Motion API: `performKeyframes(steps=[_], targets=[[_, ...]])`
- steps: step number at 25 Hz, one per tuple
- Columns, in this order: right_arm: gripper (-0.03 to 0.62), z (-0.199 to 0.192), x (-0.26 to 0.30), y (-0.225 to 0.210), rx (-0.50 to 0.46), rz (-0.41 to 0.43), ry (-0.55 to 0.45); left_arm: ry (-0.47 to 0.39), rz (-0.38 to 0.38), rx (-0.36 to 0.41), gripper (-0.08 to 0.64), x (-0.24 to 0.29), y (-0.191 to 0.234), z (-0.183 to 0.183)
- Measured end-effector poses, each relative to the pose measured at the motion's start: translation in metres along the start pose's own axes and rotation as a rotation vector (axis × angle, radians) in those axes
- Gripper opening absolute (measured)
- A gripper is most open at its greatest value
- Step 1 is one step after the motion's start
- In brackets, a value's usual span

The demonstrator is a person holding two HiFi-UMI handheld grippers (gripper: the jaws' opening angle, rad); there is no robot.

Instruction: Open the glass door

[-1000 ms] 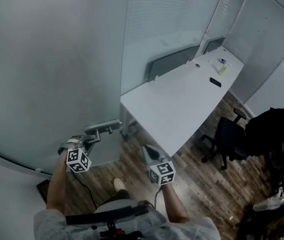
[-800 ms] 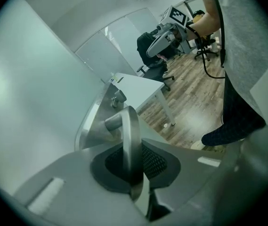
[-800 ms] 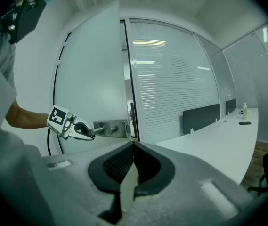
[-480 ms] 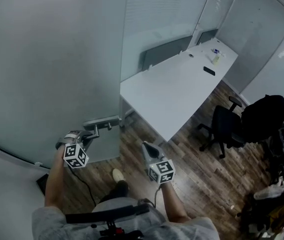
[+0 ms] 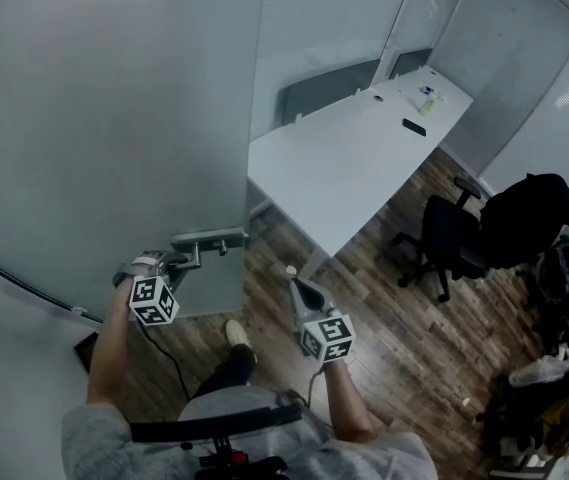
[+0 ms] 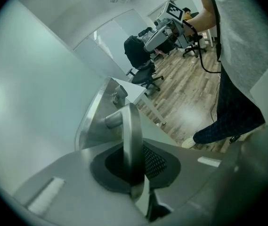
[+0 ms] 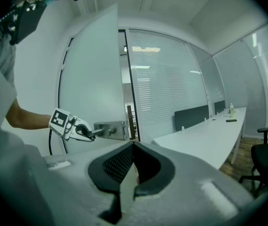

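Note:
The frosted glass door (image 5: 114, 118) stands partly open at the left of the head view. Its metal lever handle (image 5: 207, 240) sits near the door's free edge. My left gripper (image 5: 184, 262) is shut on the outer end of that lever. In the left gripper view the lever (image 6: 130, 135) runs upright between the pads up to the lock plate (image 6: 98, 117). My right gripper (image 5: 297, 288) hangs shut and empty over the wood floor, to the right of the door edge. The right gripper view shows the door (image 7: 93, 69), the left gripper (image 7: 83, 132) and the handle plate (image 7: 111, 129).
A long white desk (image 5: 354, 168) with a dark screen along its far side reaches close to the door edge. A black office chair (image 5: 444, 238) and dark bags (image 5: 524, 218) stand to the right. Frosted glass walls (image 5: 524, 78) close the room. A cable (image 5: 169, 368) runs over the floor.
The door has swung a little further with my left gripper still on the lever. Both grippers and the person have shifted forward toward the desk; the right gripper stays shut and empty.

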State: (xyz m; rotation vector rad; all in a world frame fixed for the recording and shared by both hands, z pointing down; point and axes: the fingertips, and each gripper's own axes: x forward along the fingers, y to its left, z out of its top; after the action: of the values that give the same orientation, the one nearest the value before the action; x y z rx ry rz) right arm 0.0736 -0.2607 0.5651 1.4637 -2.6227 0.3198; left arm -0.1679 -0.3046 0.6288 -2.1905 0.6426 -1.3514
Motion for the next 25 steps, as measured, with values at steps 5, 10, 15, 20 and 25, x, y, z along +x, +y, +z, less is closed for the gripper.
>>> performKeyframes(steps=[5, 10, 15, 20, 25], targets=[[0.002, -0.005, -0.024, 0.013, 0.002, 0.005, 0.000, -0.017, -0.010, 0.024, 0.029, -0.013, -0.023, 0.007], [0.002, -0.005, -0.048, 0.025, -0.014, 0.017, 0.001, -0.018, -0.024, 0.043, 0.031, -0.032, -0.047, 0.014], [0.002, -0.008, -0.065, 0.032, -0.009, 0.010, 0.006, -0.035, -0.027, 0.051, 0.037, -0.050, -0.066, 0.019], [0.002, -0.012, -0.078, 0.038, -0.008, 0.009, 0.016, -0.048, -0.038, 0.065, 0.040, -0.061, -0.082, 0.025], [0.002, -0.020, -0.093, 0.052, -0.004, -0.002, 0.021, -0.065, -0.053, 0.083, 0.043, -0.074, -0.102, 0.027]])
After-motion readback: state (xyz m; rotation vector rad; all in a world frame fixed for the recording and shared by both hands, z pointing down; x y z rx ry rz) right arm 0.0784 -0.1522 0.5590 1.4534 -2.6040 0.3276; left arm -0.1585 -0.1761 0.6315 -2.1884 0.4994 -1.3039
